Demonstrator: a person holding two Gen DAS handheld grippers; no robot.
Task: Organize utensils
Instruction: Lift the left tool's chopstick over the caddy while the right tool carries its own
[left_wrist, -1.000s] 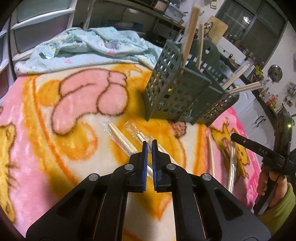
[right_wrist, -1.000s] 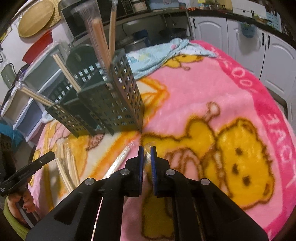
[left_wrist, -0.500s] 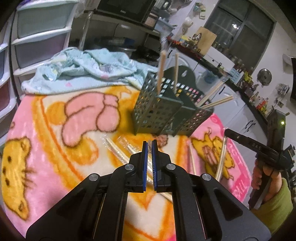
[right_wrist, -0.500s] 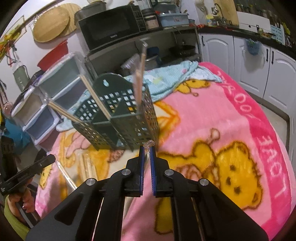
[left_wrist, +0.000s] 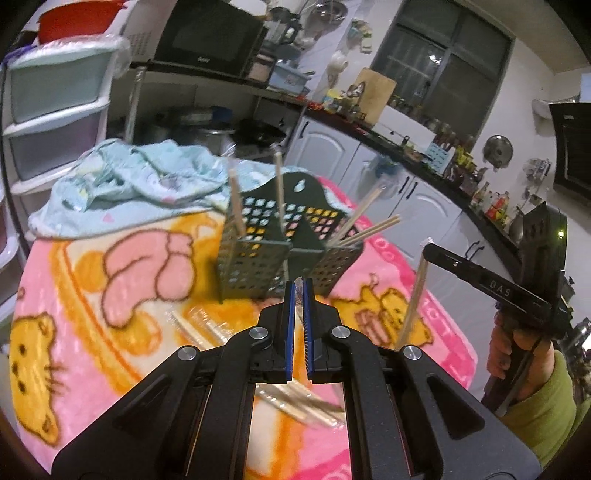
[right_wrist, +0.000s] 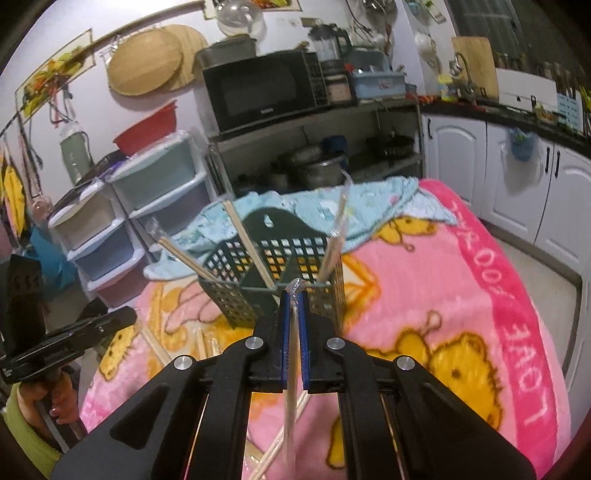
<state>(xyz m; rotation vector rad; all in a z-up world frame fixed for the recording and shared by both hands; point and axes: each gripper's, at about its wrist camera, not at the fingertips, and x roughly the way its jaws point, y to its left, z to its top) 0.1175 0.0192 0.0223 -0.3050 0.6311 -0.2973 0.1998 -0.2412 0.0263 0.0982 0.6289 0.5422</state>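
Grippers have both risen off the pink cartoon-print blanket (right_wrist: 461, 288). The right gripper (right_wrist: 292, 295) clamps a plastic-wrapped wooden chopstick pair (right_wrist: 291, 373), and the left gripper (left_wrist: 298, 284) pinches another wrapper (left_wrist: 298, 286). Both now hang near the dark green perforated plastic utensil caddy (right_wrist: 295, 284) mid-blanket, likely ready for dropping in.

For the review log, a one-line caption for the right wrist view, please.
Right gripper shut on a wrapped chopstick pair, raised before the green utensil caddy.

Left wrist view: sits behind own fingers, tilted down across pink blanket (left_wrist: 74, 295), toward window and counter. Right wrist view: same downward tilt, facing microwave shelf (right_wrist: 266, 88) and drawers. Both fairly close to dark green caddy (left_wrist: 255, 266), seen from opposite sides. Shared: caddy, blanket, blue cloth (right_wrist: 321, 206). Each view catches other handset at its edge.
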